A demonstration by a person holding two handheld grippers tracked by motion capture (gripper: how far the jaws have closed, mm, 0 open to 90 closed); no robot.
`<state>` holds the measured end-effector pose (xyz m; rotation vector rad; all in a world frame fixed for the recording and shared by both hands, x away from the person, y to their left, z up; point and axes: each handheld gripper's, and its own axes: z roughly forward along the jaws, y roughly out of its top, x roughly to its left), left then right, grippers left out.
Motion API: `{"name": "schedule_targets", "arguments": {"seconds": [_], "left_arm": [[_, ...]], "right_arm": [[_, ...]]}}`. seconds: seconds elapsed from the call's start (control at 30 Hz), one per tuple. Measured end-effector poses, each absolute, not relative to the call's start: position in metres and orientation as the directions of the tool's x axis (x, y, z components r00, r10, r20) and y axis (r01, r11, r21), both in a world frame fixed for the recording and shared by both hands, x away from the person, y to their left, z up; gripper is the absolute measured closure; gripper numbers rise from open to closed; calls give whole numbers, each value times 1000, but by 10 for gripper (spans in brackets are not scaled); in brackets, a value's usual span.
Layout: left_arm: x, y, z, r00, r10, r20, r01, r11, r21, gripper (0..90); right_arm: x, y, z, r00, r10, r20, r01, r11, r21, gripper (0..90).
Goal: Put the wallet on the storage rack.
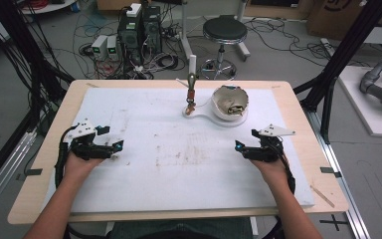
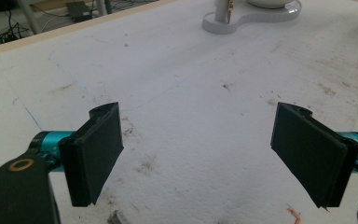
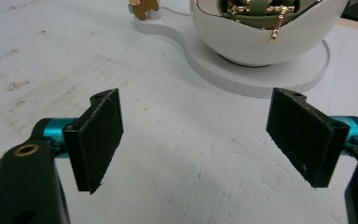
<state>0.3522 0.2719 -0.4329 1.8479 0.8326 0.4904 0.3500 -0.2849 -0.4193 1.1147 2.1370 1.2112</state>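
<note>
Grippers rest low in the frame on the mat (image 1: 179,169): left gripper (image 1: 115,147) and right gripper (image 1: 242,147), jaws apart, empty; bowl (image 1: 231,102) upper centre.

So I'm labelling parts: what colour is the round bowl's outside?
White, glossy; the bowl shows best in the right gripper view.

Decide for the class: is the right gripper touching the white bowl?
Apart. In the right gripper view, bare white table cover lies between the open right gripper and the white bowl on its stand.
</note>
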Motion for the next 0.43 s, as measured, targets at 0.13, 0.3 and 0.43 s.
{"name": "schedule_targets", "arguments": {"seconds": [0.13,0.3,0.43], "left_arm": [[352,272,-433,679,733,-40,326,-252,911,164],[353,272,-434,680,732,-44,329,-251,910,165],[353,272,-434,678,733,-44,333,-254,908,165]], "right_arm": [[349,-286,-419,-573,820,11,429,289,856,191],[350,-286,-420,-572,820,15,436,289,852,191],[349,-286,-419,-573,820,9,431,291,854,191]]}}
